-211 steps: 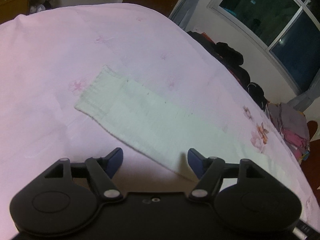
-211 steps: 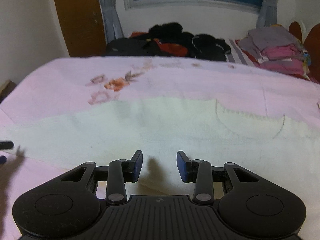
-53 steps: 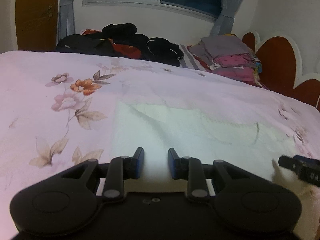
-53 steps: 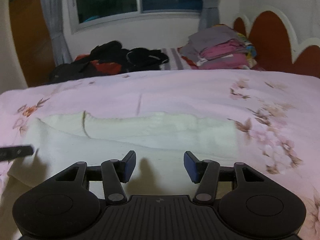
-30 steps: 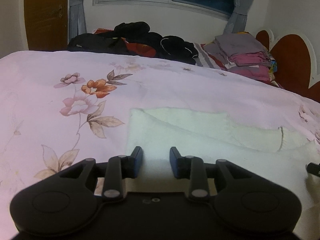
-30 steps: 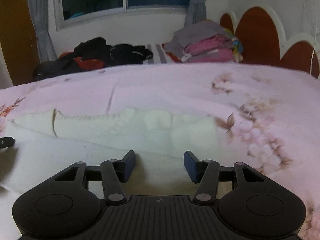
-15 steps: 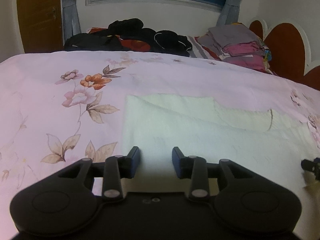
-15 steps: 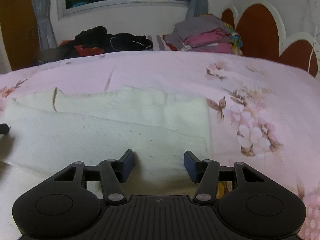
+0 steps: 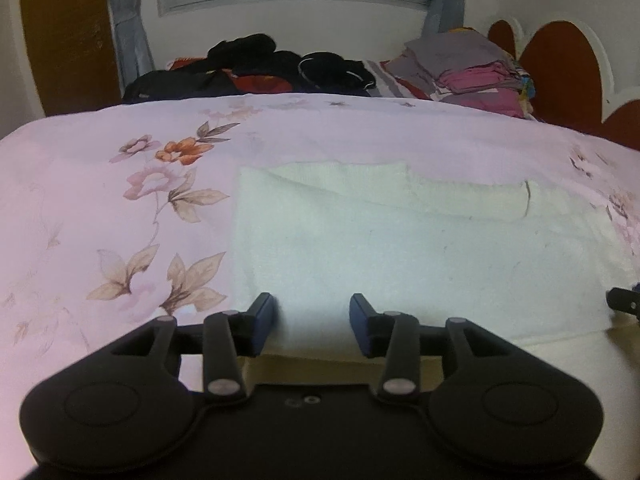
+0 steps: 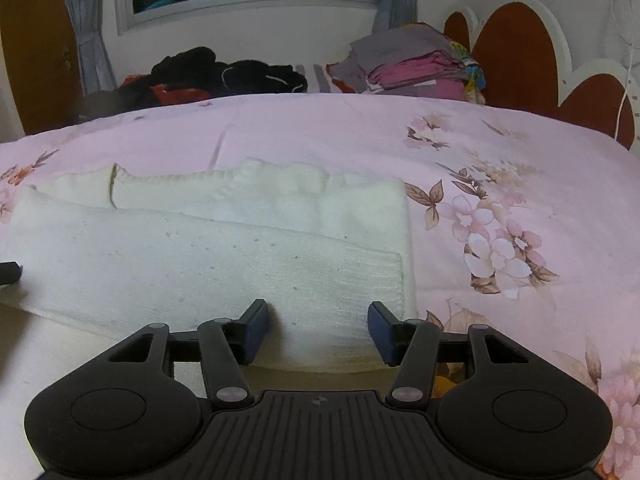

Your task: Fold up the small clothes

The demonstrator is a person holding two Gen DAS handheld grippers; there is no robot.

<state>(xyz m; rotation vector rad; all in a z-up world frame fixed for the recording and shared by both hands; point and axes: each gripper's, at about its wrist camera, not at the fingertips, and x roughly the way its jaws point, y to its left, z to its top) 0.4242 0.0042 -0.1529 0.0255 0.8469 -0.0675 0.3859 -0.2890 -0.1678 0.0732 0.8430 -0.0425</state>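
Observation:
A white knitted garment (image 9: 400, 248) lies folded lengthwise on the pink flowered bedsheet (image 9: 120, 184); it also shows in the right wrist view (image 10: 224, 256). My left gripper (image 9: 312, 322) is open at the garment's near edge by its left end, with cloth between the fingers but not pinched. My right gripper (image 10: 318, 330) is open at the near edge by the garment's right end. The tip of the right gripper shows at the right edge of the left wrist view (image 9: 624, 300), and the left gripper's tip shows at the left edge of the right wrist view (image 10: 10, 274).
A heap of dark clothes (image 9: 256, 68) and a stack of folded grey and pink clothes (image 9: 472, 68) lie at the far edge of the bed. A red and white headboard (image 10: 520, 56) stands at the right. A window and curtains are behind.
Both grippers carried the near layer of the garment forward over itself, lowered it onto the bed, and their jaws have opened wider, letting the cloth go.

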